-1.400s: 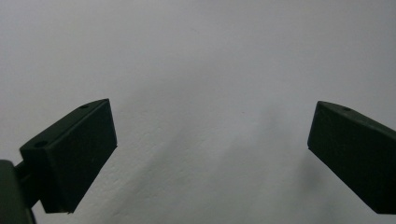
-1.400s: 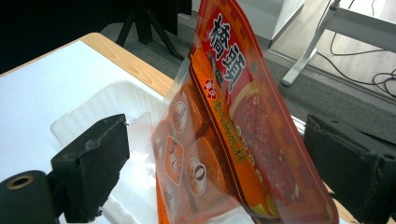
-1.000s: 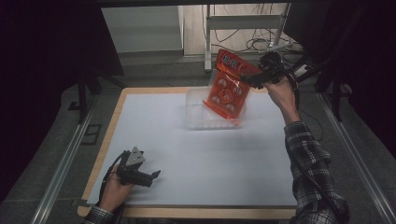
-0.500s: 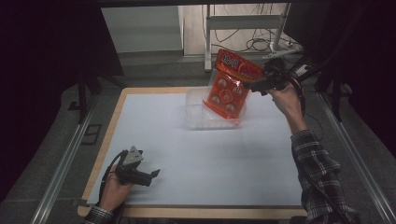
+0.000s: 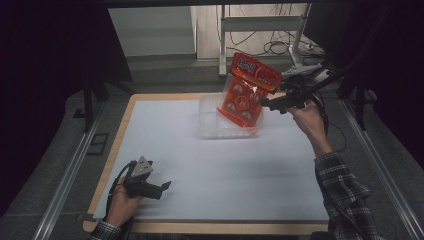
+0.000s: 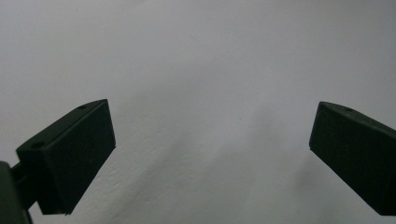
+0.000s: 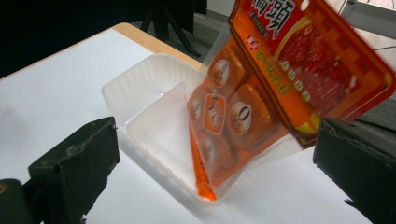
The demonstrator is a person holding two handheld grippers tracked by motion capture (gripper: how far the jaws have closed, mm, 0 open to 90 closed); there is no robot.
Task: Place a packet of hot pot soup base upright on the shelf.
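The orange snack packet (image 5: pixel 246 95) was seen standing tilted in the clear plastic tray (image 5: pixel 212 120), its lower end already inside. The right gripper (image 5: pixel 267 104) was spread apart beside it, apparently released. The left gripper (image 5: pixel 159 189) rested spread and empty on the table (image 5: pixel 215 180). Only settling it flat was judged to remain.

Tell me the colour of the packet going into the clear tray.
Orange and red packet, with round printed emblems; clearest in the right gripper view.
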